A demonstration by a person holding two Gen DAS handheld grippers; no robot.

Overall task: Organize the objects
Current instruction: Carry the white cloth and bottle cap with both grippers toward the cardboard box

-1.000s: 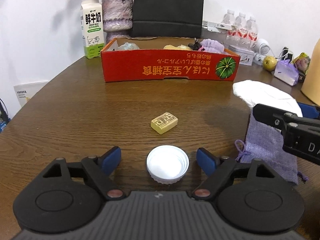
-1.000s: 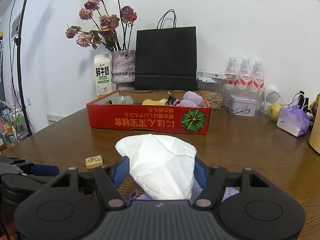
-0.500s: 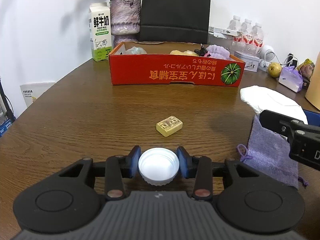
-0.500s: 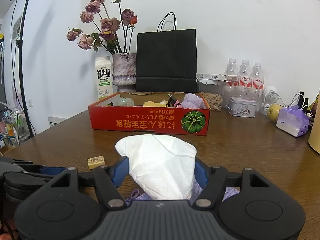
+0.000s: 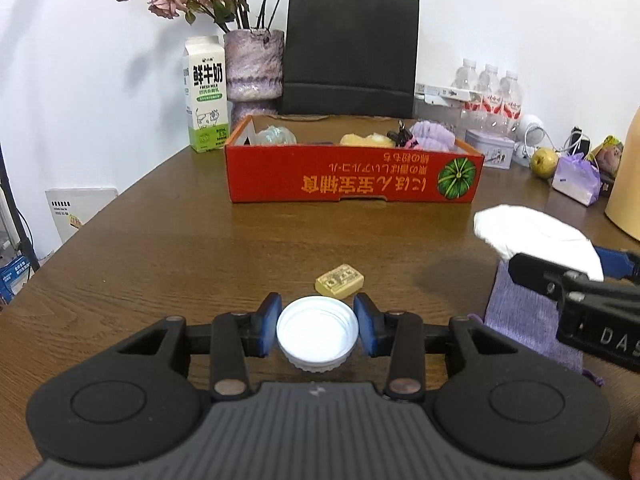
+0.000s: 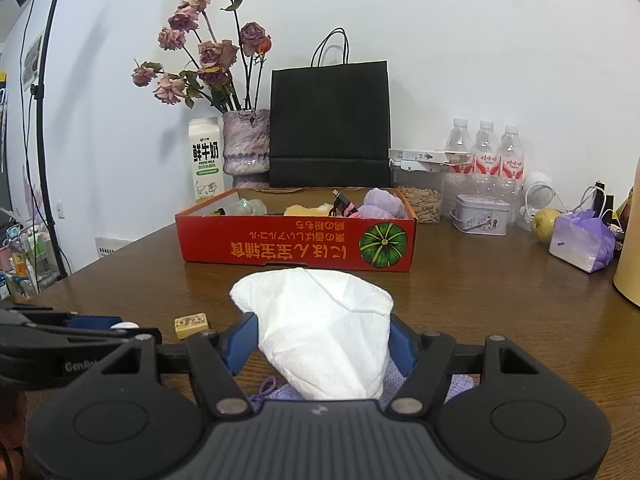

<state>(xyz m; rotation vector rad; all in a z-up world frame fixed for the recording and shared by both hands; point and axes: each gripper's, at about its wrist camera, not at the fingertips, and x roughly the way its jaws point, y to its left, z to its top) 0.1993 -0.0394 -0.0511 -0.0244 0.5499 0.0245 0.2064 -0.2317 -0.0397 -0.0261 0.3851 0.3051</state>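
My left gripper [image 5: 318, 330] has its blue pads clamped on the white cap [image 5: 317, 332], one pad on each side of the ribbed rim, open side up. The cap sits low over the wooden table [image 5: 200, 248], just short of the small yellow block [image 5: 339, 279]; I cannot tell whether it is touching the table or lifted clear. I judge the cap light, rigid plastic, round and shallow. The knurled skirt gives the pads purchase, so the rim's widest line is the correct hold; a smooth inner face offers none.

My right gripper [image 6: 320, 346] is closed on the white pouch [image 6: 320, 328], pads pressing both flanks of its narrowing lower part. It looks like soft, papery fabric, creased and puffed, likely light and compressible; a grip lower down where it bunches should slip least. Beneath it lies a purple knitted bag [image 5: 532, 320] with a drawstring, flat on the table.

The red cardboard box [image 5: 348, 178] stands well beyond both, open-topped, already holding several items; I judge it the destination.
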